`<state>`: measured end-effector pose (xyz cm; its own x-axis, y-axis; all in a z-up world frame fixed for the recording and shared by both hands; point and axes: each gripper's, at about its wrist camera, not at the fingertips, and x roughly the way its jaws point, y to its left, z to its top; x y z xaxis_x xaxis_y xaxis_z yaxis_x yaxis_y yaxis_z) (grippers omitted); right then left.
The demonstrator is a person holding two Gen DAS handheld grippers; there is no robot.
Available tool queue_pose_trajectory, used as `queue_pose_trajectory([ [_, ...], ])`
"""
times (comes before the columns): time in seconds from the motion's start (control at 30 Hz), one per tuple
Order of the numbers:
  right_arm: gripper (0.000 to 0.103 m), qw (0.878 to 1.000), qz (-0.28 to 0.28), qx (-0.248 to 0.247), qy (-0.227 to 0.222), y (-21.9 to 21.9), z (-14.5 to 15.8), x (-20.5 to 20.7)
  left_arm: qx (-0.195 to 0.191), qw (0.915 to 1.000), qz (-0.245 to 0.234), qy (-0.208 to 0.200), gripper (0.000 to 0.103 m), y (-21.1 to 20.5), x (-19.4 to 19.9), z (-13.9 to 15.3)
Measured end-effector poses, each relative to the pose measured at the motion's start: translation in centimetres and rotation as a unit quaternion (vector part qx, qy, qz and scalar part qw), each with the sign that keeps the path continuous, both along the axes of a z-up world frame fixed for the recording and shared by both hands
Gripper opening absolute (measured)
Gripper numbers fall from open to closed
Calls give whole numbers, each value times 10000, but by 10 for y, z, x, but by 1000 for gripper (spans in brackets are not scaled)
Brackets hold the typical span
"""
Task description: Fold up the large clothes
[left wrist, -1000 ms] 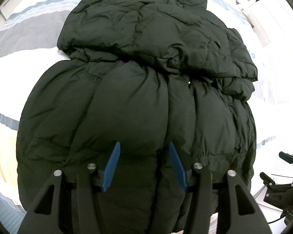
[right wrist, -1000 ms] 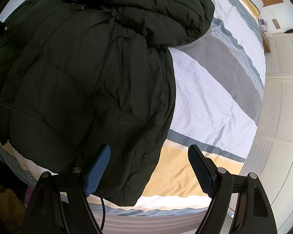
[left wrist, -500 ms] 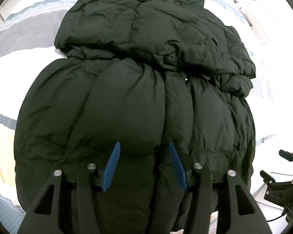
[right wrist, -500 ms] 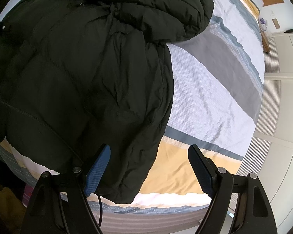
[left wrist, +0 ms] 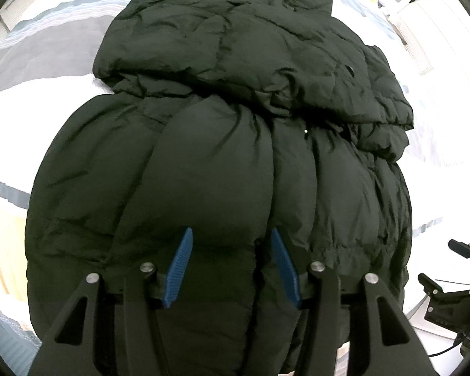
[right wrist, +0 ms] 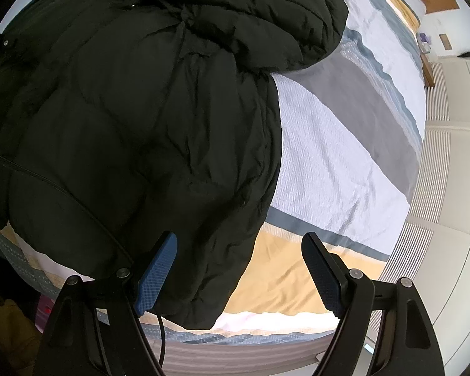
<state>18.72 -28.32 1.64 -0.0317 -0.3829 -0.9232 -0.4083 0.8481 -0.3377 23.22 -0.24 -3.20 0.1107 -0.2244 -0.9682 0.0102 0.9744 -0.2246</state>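
Observation:
A dark puffer jacket [left wrist: 235, 94] lies spread on the bed, collar at the far end and a sleeve folded across its chest. My left gripper [left wrist: 231, 230] sits at the near hem. Puffy fabric bulges between its blue pads [left wrist: 178, 266] and gathers in pleats toward them, so it is shut on the hem. In the right wrist view the jacket [right wrist: 134, 125] fills the left side. My right gripper [right wrist: 240, 235] stands wide open over the jacket's lower right corner, one pad above the cloth, the other above the yellow stripe, neither pressing.
The striped bedcover [right wrist: 344, 156] in white, grey, blue and yellow lies bare to the jacket's right. The bed's near edge [right wrist: 250, 344] runs below my right gripper. White slatted panels [right wrist: 438, 188] stand to the right. A black cable [right wrist: 62, 194] crosses the jacket.

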Motion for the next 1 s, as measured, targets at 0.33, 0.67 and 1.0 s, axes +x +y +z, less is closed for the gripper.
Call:
queue_pose_trajectory([
  [0.33, 81, 9984, 221, 368, -380, 20, 10, 40, 291, 9965, 387, -680, 51, 42, 51, 24],
  [0.67, 83, 9750, -143, 1479, -1654, 15, 26, 180, -50, 9805, 727, -1824, 51, 103, 190, 60],
  [1.0, 91, 9000, -620, 3395, -2663, -11, 14, 367, -1383, 9721, 647, -1781, 51, 98, 360, 19],
])
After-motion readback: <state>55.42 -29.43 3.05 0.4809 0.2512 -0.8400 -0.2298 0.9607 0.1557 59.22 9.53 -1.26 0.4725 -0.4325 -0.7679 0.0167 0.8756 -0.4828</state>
